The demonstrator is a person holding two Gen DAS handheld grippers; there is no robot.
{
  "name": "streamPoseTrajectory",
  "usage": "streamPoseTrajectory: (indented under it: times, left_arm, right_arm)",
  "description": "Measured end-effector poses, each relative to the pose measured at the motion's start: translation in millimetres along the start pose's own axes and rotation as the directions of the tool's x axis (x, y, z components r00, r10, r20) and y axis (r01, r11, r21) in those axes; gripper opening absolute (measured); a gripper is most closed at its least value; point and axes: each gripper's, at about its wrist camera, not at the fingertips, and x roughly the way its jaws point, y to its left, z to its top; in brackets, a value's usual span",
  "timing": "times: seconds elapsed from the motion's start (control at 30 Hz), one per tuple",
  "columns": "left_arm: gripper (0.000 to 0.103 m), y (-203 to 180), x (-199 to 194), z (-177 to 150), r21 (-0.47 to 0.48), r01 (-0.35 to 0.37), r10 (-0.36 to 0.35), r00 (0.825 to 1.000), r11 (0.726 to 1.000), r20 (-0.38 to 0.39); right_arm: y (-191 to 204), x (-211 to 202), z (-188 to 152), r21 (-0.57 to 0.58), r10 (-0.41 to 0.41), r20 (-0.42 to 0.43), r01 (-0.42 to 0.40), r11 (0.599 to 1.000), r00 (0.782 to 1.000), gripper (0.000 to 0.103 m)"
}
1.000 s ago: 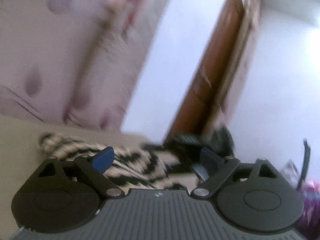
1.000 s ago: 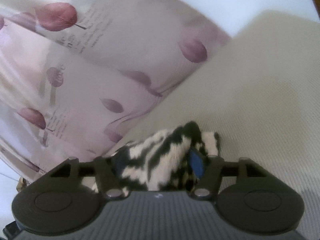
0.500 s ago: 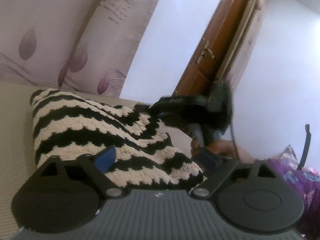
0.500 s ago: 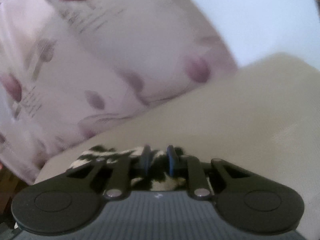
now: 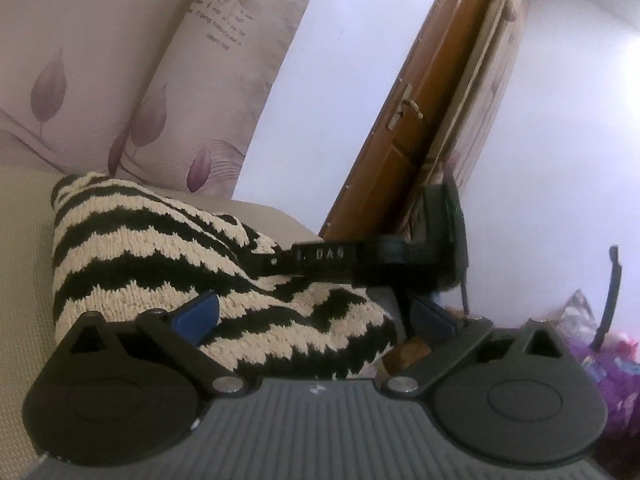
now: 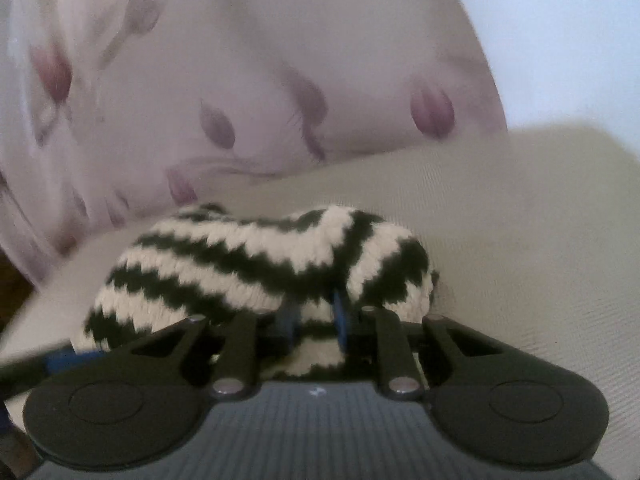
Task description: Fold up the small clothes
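Right gripper (image 6: 314, 318) has just clamped onto the striped knit (image 6: 256, 264)

Left gripper (image 5: 316, 314) is spreading wide, pads clear of the knit; right now carries the fold alone.

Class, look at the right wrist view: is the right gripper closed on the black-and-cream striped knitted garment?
Yes: the right gripper has its blue pads pinching a fold of the black-and-cream striped knitted garment.

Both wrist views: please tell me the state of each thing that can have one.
Striped knit garment: bunched up on the beige surface, not folded flat.
Left hand-held gripper: jaws opening wide around the garment's near edge, pads not pressing.
Right hand-held gripper: shut on a fold of the garment.
Wooden door: open.
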Motion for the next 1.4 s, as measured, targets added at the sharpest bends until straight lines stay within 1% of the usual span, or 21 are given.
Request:
streamPoseTrajectory:
  times: [0.1, 0.2, 0.27, 0.3, 0.37, 0.47, 0.53, 0.57, 0.6, 0.63, 0.7, 0.73, 0.83, 0.9, 0.93, 1.03, 1.13, 1.23, 1.3, 1.37, 1.4]
  left_arm:
    - [0.101, 3, -8, 5, -0.047, 0.018, -0.017, 0.999, 0.999, 0.029]
    - [0.103, 17, -29, 15, -0.196, 0.058, -0.037, 0.993, 0.979, 0.109]
    - [0.103, 26, -46, 18, -0.258, 0.040, 0.001, 0.988, 0.965, 0.156]
    - [0.103, 28, -52, 19, -0.261, 0.016, 0.027, 0.987, 0.965, 0.161]
    - [0.103, 30, -56, 19, -0.232, -0.045, 0.079, 0.987, 0.972, 0.139]
    - [0.103, 26, -51, 12, -0.165, -0.126, 0.139, 0.988, 0.978, 0.071]
    - [0.102, 23, -47, 5, -0.130, -0.152, 0.159, 0.986, 0.980, 0.040]
    - [0.102, 21, -47, 2, -0.110, -0.152, 0.157, 0.987, 0.982, 0.039]
    - [0.102, 20, -48, 1, -0.099, -0.152, 0.156, 0.987, 0.983, 0.037]
    - [0.102, 18, -48, 1, -0.090, -0.153, 0.156, 0.987, 0.984, 0.032]
    - [0.102, 16, -45, 1, -0.066, -0.167, 0.169, 0.985, 0.984, 0.022]
    - [0.102, 17, -45, 1, -0.063, -0.172, 0.173, 0.985, 0.983, 0.020]
    - [0.102, 19, -46, 1, -0.080, -0.170, 0.172, 0.985, 0.982, 0.023]
    - [0.103, 20, -45, -1, -0.083, -0.174, 0.177, 0.984, 0.981, 0.025]
    - [0.103, 19, -44, -1, -0.079, -0.177, 0.179, 0.984, 0.981, 0.024]
    - [0.103, 16, -42, 0, -0.056, -0.188, 0.190, 0.982, 0.980, 0.019]
    - [0.103, 13, -38, 1, -0.038, -0.197, 0.197, 0.980, 0.980, 0.013]
    - [0.103, 16, -38, 1, -0.039, -0.200, 0.201, 0.980, 0.979, 0.013]
    - [0.103, 17, -38, 1, -0.047, -0.211, 0.211, 0.977, 0.976, 0.014]
    - [0.103, 19, -39, 1, -0.065, -0.211, 0.213, 0.977, 0.975, 0.017]
    - [0.103, 20, -39, 1, -0.073, -0.208, 0.209, 0.978, 0.975, 0.019]
  right_arm:
    - [-8, -6, 4, 0.069, 0.038, 0.003, -0.038, 0.997, 0.999, 0.018]
    - [1, -38, 9, 0.074, 0.033, 0.097, -0.040, 0.996, 0.995, 0.021]
    - [12, -68, 5, 0.039, 0.049, 0.151, -0.055, 0.998, 0.987, 0.021]
    - [20, -79, 1, 0.012, 0.050, 0.163, -0.053, 0.999, 0.985, 0.021]
    - [44, -98, -11, -0.060, 0.053, 0.169, -0.043, 0.997, 0.984, 0.021]
    - [70, -99, -27, -0.142, 0.037, 0.119, -0.020, 0.990, 0.992, 0.021]
    - [80, -92, -45, -0.214, -0.057, 0.076, 0.072, 0.974, 0.995, 0.021]
    - [75, -86, -53, -0.212, -0.114, 0.041, 0.120, 0.970, 0.993, 0.021]
    - [67, -82, -61, -0.192, -0.126, 0.008, 0.126, 0.973, 0.992, 0.021]
    - [57, -83, -67, -0.152, -0.115, -0.011, 0.112, 0.982, 0.993, 0.020]
    - [43, -95, -69, -0.051, -0.053, 0.010, 0.053, 0.997, 0.999, 0.022]
    - [41, -101, -66, -0.034, -0.035, 0.025, 0.036, 0.999, 0.999, 0.022]
    - [47, -115, -58, -0.087, -0.003, 0.055, 0.008, 0.996, 0.998, 0.034]
    - [49, -115, -52, -0.126, 0.032, 0.047, -0.026, 0.992, 0.998, 0.065]
    - [51, -115, -51, -0.156, 0.039, 0.035, -0.033, 0.987, 0.999, 0.070]
    - [52, -104, -52, -0.219, 0.025, -0.012, -0.027, 0.975, 1.000, 0.073]
    - [49, -92, -60, -0.207, 0.132, -0.127, -0.157, 0.966, 0.983, 0.073]
    - [61, -83, -67, -0.290, 0.127, -0.168, -0.172, 0.941, 0.978, 0.071]
    - [55, -84, -64, -0.225, 0.196, -0.157, -0.228, 0.947, 0.968, 0.041]
    - [39, -92, -59, -0.114, 0.241, -0.085, -0.249, 0.962, 0.967, 0.021]
    - [30, -98, -56, -0.060, 0.253, -0.047, -0.255, 0.965, 0.966, 0.020]
